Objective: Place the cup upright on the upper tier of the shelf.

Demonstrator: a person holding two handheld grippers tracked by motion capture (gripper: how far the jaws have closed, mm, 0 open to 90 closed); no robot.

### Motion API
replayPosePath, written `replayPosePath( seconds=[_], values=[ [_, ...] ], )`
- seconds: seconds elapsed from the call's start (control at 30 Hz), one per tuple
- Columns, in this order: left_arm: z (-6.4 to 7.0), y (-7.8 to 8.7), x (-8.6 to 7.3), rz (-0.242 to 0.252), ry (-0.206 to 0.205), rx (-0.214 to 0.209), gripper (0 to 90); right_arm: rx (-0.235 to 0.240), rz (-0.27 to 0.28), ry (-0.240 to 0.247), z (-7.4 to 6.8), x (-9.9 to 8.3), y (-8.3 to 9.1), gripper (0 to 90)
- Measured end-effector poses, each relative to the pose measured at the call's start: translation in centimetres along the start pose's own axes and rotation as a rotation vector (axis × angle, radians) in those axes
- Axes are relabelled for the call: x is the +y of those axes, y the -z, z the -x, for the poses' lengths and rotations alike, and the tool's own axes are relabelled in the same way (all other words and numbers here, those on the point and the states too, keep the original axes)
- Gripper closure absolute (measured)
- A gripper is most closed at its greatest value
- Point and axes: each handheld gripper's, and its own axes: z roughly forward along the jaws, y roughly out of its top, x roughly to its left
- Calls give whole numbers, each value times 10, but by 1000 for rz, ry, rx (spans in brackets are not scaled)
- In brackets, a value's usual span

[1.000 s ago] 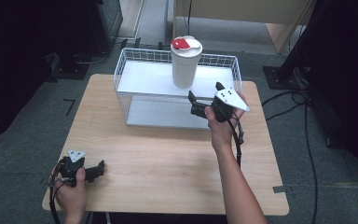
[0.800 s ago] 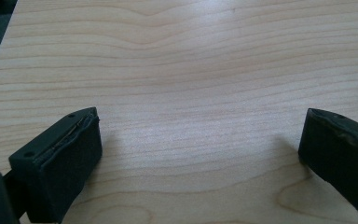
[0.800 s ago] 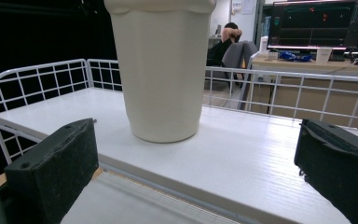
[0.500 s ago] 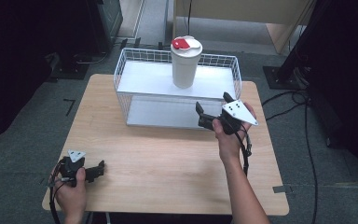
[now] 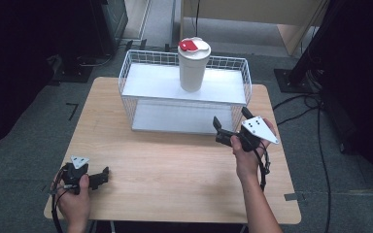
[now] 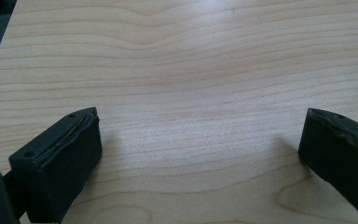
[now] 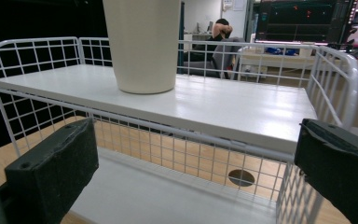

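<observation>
On the white wire rack's top shelf stands my tall cream lidded cup, upright, up and ahead of my right gripper, jaws spread wide, empty. My left gripper idles open, well apart.

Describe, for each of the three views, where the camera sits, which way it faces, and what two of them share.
High view: above the table, looking forward and down; both forearms, left gripper, right gripper.
Left gripper view: on that gripper, facing bare tabletop; open jaws.
Right gripper view: on that gripper, facing the wire rack and cup; open jaws.
Shared: high and right gripper views both show rack and cup.
</observation>
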Motion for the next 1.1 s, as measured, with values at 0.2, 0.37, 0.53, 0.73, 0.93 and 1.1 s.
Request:
replayPosePath(
  seconds=[0.2, 0.37, 0.53, 0.73, 0.93, 1.1],
  values=[
    [0, 0, 0, -1, 0, -1, 0, -21, -10, -6, 8, -8, 10, 0],
    [0, 0, 0, -3, -2, -1, 0, -43, -16, -6, 16, -15, 19, 0],
    [0, 0, 0, -3, -2, -1, 0, -64, -13, -5, 23, -19, 28, 0],
    [0, 0, 0, -3, -2, -1, 0, -83, -20, -11, 30, -25, 37, 0],
    [0, 0, 0, -3, -2, -1, 0, -102, -27, -11, 35, -31, 45, 0],
    [0, 0, 0, -3, -2, -1, 0, -116, -38, -12, 39, -38, 51, 0]
  ],
)
